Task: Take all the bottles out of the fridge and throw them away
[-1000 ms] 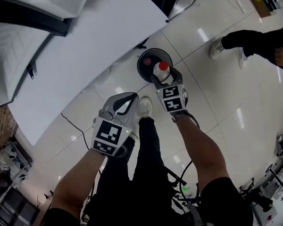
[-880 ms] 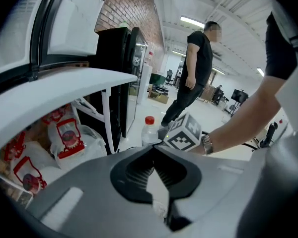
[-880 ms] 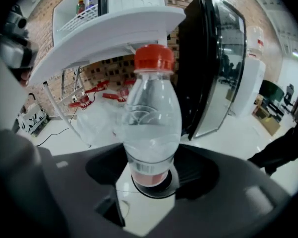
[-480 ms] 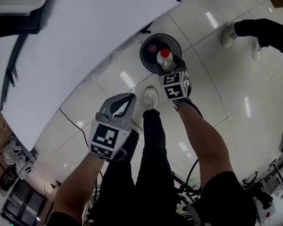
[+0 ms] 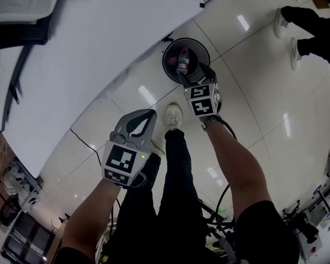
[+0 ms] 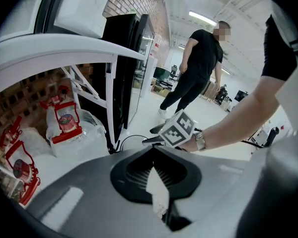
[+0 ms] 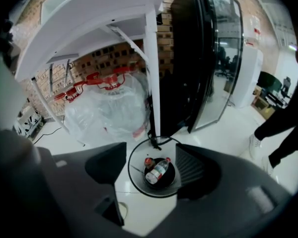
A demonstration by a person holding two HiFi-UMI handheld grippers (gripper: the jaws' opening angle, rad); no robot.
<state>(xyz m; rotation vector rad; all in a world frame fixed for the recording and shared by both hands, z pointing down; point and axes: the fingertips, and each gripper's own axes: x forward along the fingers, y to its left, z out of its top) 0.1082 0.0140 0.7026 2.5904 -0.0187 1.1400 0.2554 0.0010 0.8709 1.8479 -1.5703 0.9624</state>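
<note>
A black round trash bin (image 5: 170, 53) stands on the floor ahead of my feet. A clear bottle (image 5: 182, 60) with a red cap lies tilted inside it. In the right gripper view the bottle (image 7: 157, 171) rests at the bottom of the bin (image 7: 139, 185) beside another red-capped bottle (image 7: 148, 161). My right gripper (image 5: 193, 73) hangs just above the bin's near rim, open and holding nothing (image 7: 151, 151). My left gripper (image 5: 144, 117) is lower left, over the floor, shut with nothing in it (image 6: 154, 150).
A white table top (image 5: 99, 43) fills the upper left. The black fridge (image 7: 203, 58) stands behind the bin, with clear plastic bags (image 7: 109, 108) under the table. A person's shoes (image 5: 294, 29) are at the far right. A cable (image 5: 88, 144) runs across the floor.
The bottle that was in my right gripper has dropped into the bin, and the right gripper has opened. The left gripper has barely moved.
</note>
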